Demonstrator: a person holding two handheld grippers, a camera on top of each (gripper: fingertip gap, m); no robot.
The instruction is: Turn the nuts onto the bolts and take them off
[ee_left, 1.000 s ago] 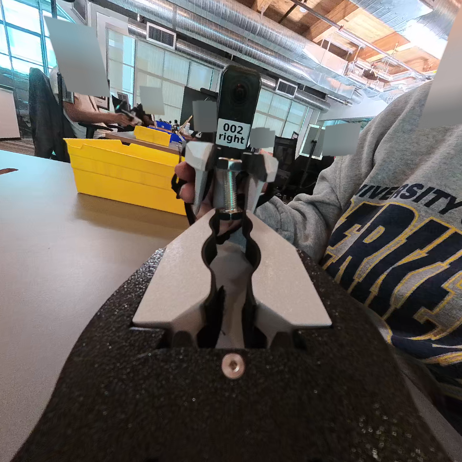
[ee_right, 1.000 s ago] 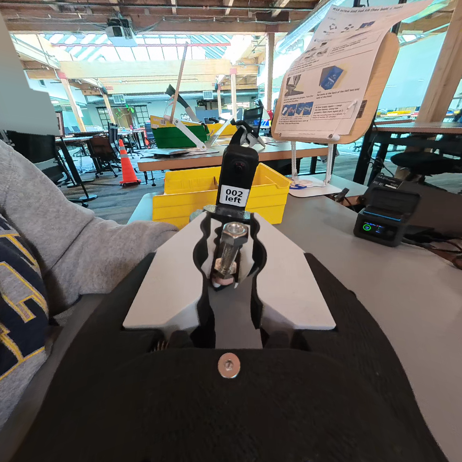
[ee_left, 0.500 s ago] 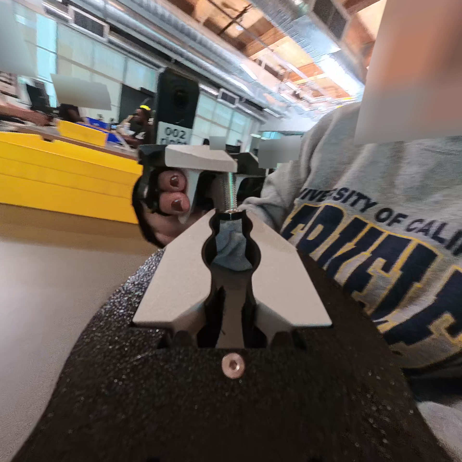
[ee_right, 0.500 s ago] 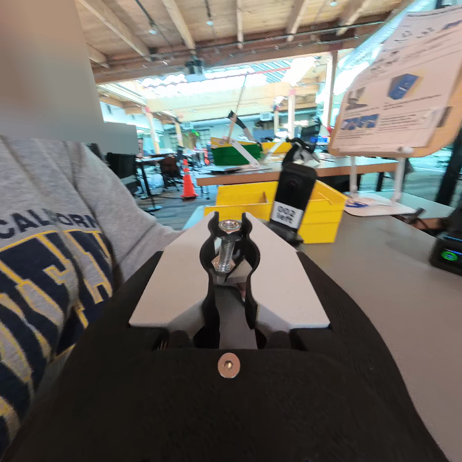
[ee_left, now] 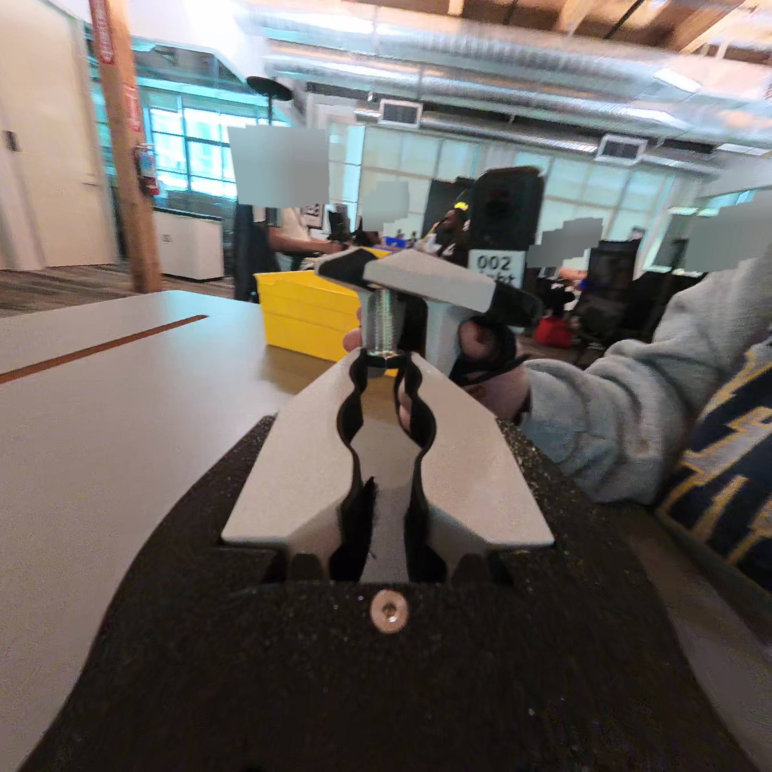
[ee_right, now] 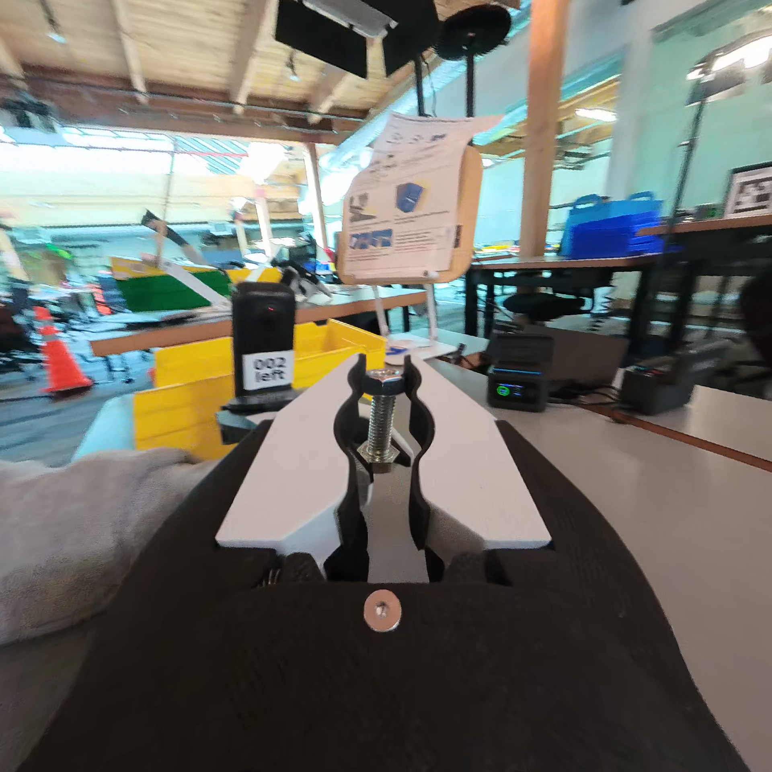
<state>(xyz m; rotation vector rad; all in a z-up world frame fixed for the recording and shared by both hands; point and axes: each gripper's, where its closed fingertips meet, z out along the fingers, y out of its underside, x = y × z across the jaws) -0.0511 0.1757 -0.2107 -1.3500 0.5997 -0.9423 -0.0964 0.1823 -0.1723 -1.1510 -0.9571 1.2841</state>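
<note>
A silver bolt [ee_right: 380, 417] is held in the air between my two grippers. My right gripper [ee_right: 382, 367] is shut on the bolt's hex head [ee_right: 382, 381] at its fingertips. A silver nut [ee_right: 377, 454] sits on the end of the threaded shank. My left gripper [ee_left: 381, 360] is shut on that nut [ee_left: 380, 358]. In the left wrist view the shank [ee_left: 382, 321] rises from the nut into the right gripper's fingers [ee_left: 426, 278], seen side-on. The left gripper's camera body [ee_right: 262, 334] shows beyond the right fingers.
Both grippers hover over a grey table [ee_left: 125, 417]. A yellow bin [ee_left: 305, 317] stands behind it, also in the right wrist view [ee_right: 334, 355]. A paper sheet on a stand [ee_right: 409, 217] and a small black device [ee_right: 518, 384] are at the right. My grey sleeve [ee_left: 605, 417] is close. Spacing between my two grippers at the tips: around 5 cm.
Both grippers have swung round with the bolt between them, so each view now faces a different part of the room. The grips on nut and bolt head have held.
</note>
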